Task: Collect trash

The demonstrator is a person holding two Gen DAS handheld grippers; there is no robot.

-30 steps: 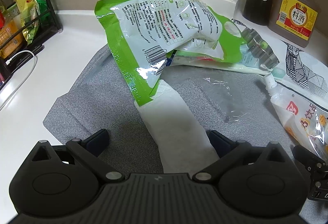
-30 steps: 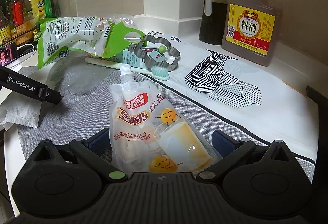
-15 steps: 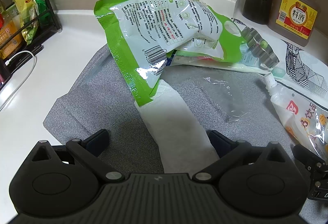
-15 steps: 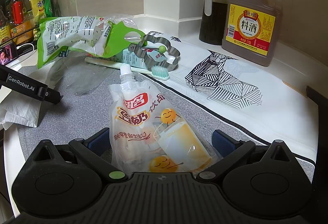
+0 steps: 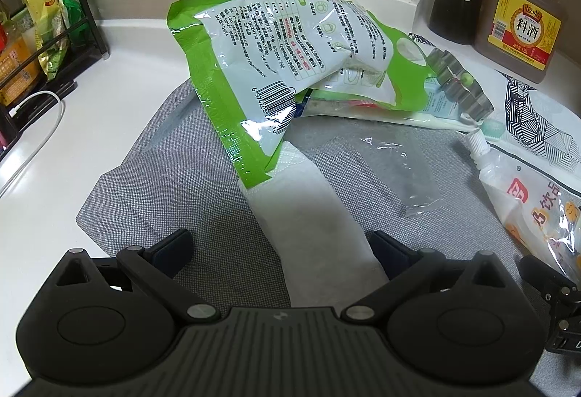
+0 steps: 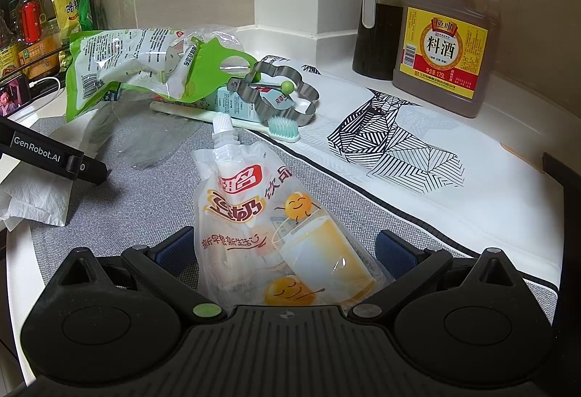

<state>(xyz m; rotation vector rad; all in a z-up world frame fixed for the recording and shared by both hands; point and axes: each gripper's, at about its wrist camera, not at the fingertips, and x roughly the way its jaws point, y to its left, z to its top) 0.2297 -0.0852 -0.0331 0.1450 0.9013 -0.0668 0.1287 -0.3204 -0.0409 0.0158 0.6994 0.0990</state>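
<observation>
A white paper tissue (image 5: 312,215) lies on the grey mat (image 5: 174,179), running between the fingers of my open left gripper (image 5: 281,248); its far end is tucked under a green and white plastic bag (image 5: 276,70). A clear plastic wrapper (image 5: 399,164) lies to the right of the tissue. In the right wrist view a soy milk drink pouch (image 6: 268,219) with a white spout lies flat between the fingers of my open right gripper (image 6: 285,248). The left gripper's arm (image 6: 54,157) shows at the left there, above the tissue (image 6: 36,204).
A toothbrush (image 6: 232,122), a metal cookie cutter (image 6: 276,92) and a small box sit behind the pouch. A cooking wine jug (image 6: 446,30) and a dark sauce bottle (image 6: 381,19) stand at the back right on the white counter. A black rack (image 5: 43,33) with packets stands left.
</observation>
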